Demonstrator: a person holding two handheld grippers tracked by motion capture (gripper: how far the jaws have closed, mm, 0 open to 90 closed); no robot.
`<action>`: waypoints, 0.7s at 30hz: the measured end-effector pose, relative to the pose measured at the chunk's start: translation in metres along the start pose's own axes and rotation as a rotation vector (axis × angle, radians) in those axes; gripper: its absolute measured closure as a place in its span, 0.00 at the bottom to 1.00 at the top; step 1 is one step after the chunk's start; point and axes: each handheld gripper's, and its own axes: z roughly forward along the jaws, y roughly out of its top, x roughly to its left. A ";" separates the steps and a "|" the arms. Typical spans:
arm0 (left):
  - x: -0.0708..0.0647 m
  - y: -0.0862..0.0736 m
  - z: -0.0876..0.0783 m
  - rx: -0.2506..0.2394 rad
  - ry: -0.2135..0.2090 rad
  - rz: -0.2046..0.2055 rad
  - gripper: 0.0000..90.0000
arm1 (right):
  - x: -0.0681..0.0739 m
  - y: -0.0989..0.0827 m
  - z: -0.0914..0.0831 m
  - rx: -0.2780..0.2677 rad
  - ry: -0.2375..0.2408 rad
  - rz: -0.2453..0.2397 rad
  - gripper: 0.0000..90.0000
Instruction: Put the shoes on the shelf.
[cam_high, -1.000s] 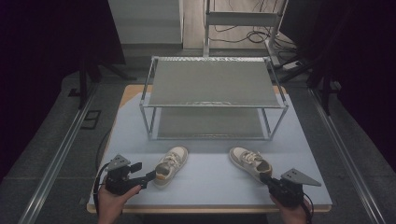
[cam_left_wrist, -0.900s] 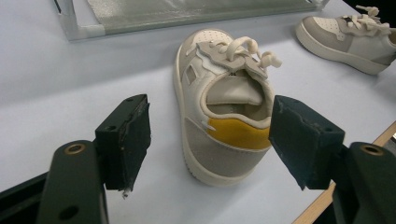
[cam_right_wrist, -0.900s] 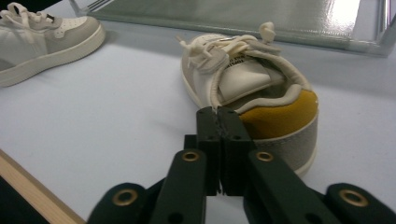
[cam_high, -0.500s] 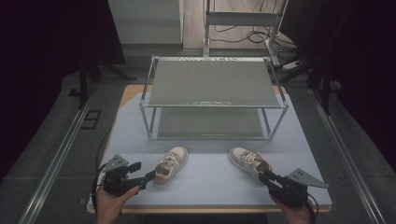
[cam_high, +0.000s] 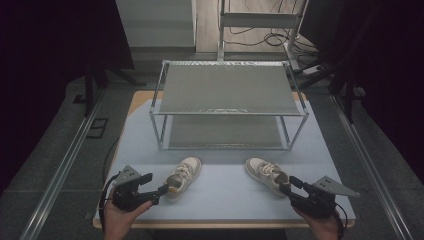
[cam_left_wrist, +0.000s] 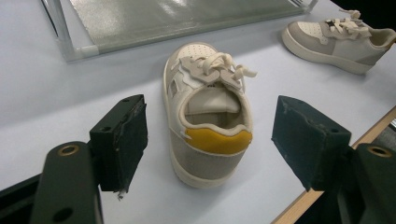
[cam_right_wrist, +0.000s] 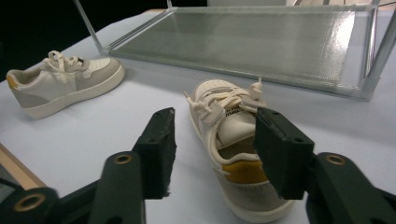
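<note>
While spread around the heels, left tool (cam_high: 159, 190) at lower left flanking left sneaker (cam_high: 183, 177), right tool (cam_high: 290, 184) at lower right, just widened, flanking right sneaker (cam_high: 267, 175), both on worktop (cam_high: 225, 200).

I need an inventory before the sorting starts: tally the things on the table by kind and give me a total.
Shoes: 2, the left shoe and the right shoe
Two-tier racks: 1, the metal rack
Handheld tongs: 2, the left tongs and the right tongs
Total: 5
</note>
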 end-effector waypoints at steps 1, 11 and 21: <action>-0.001 0.001 -0.001 0.004 0.003 0.003 0.29 | 0.000 0.000 0.000 0.000 0.000 0.000 0.51; -0.016 0.017 0.012 0.065 -0.005 0.054 0.25 | -0.004 0.019 0.012 0.054 -0.020 -0.047 0.37; -0.015 0.035 0.039 0.166 0.020 0.074 0.21 | -0.010 0.036 0.029 0.136 -0.032 -0.080 0.33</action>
